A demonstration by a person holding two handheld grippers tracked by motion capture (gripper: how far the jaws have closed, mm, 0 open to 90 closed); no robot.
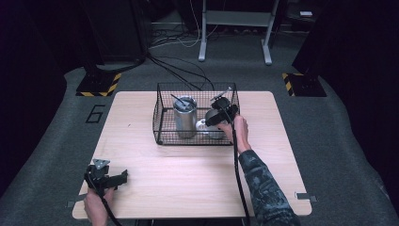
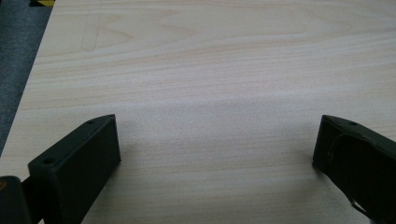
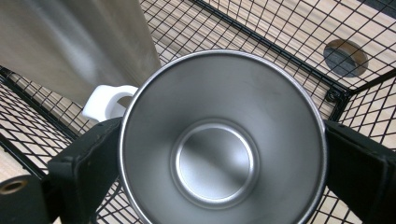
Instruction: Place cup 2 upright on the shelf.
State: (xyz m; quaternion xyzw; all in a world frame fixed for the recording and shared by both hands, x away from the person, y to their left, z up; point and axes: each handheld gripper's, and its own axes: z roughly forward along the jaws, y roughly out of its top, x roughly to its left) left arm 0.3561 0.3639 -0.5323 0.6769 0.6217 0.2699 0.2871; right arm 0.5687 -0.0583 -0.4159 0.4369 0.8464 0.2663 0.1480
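Two grippers going: right gripper [image 3: 219,140], arm stretched forward at frame centre, clamps a steel cup [image 3: 223,140] inside the wire basket [image 1: 162,113]; left gripper [image 2: 217,149] rests wide apart, lower left.

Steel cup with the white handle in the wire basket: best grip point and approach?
Take the steel cup across its round rim from straight above. It stands upright, mouth open, and the basket walls and tall tumbler block the sides. Keep the white handle out from between the jaws. The right hand-held gripper already straddles it that way, one jaw on either side of the rim.
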